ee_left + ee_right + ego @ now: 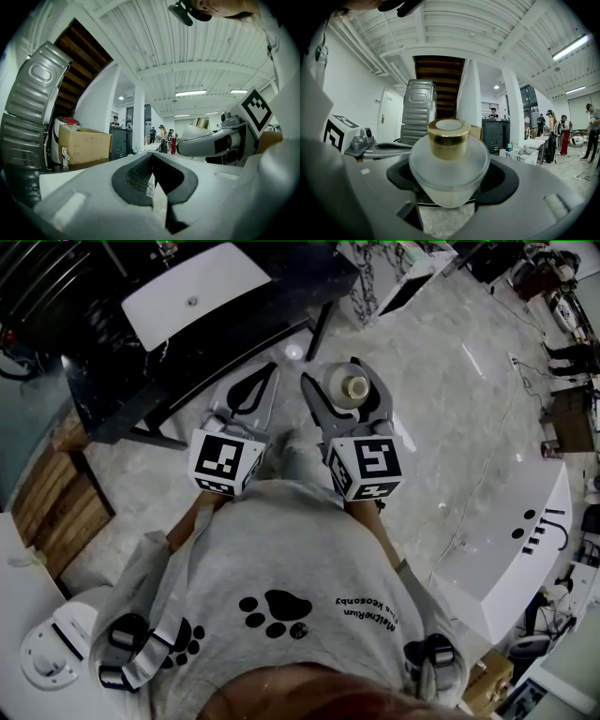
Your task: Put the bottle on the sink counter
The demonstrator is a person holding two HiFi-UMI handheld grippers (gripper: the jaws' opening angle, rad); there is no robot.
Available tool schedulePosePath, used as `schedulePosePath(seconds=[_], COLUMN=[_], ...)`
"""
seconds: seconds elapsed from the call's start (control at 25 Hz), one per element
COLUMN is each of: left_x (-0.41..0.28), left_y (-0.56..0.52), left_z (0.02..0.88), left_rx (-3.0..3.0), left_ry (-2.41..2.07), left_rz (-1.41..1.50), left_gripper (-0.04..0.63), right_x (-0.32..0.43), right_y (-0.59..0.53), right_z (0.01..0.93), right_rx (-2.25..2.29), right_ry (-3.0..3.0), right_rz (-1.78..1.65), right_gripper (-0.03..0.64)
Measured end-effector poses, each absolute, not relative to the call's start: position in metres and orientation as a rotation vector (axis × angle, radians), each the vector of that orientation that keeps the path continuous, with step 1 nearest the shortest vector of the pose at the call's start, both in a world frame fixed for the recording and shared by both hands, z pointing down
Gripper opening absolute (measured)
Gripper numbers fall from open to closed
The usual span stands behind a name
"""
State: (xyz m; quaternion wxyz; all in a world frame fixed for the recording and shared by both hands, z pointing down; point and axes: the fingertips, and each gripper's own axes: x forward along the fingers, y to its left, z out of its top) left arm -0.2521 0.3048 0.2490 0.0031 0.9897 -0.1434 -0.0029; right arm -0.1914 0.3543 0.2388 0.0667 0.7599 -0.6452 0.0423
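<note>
The head view looks down over the person's grey shirt, printed with black paw marks. Both tools are held out just ahead of the chest, side by side and close together, each with its marker cube nearest the body.

The left tool is pressed together: its tips meet, and the left gripper view shows the dark pads joined at the front with nothing between them.

The right tool is pinching the bottle. The right gripper view shows the frosted, rounded body seated between the two dark pads, with the gold cap uppermost. The bottle stands upright. It is held in the air above the pale stone floor and rests on no surface.

Beyond the tools, a dark desk occupies the upper left of the head view and carries a white panel. Wooden steps lie to the left. A white curved desk runs along the right side.

Farther off, the gripper views show a ribbed metal appliance, a cardboard box, a white column and several people standing in the distance.
</note>
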Motion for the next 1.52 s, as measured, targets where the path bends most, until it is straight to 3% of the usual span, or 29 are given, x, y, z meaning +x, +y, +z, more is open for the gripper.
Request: schedulePosePath(seconds=[0.56,1.52], left_x=[-0.219,-0.071], left_y=[0.257,0.133], left_z=[0.257,0.242], left_rx=[3.089,3.07], left_ry=[-0.536,-0.754], left_rz=[-0.011,-0.071], left_gripper=[-0.002,-0.002], right_x=[-0.153,-0.001], right_y=[0.308,0.169], right_z=[0.243,0.238], right_rx=[2.247,2.064], right_ry=[-1.993,-2.154], right_rz=[0.108,0.078], right_gripper=[0.336,0.336])
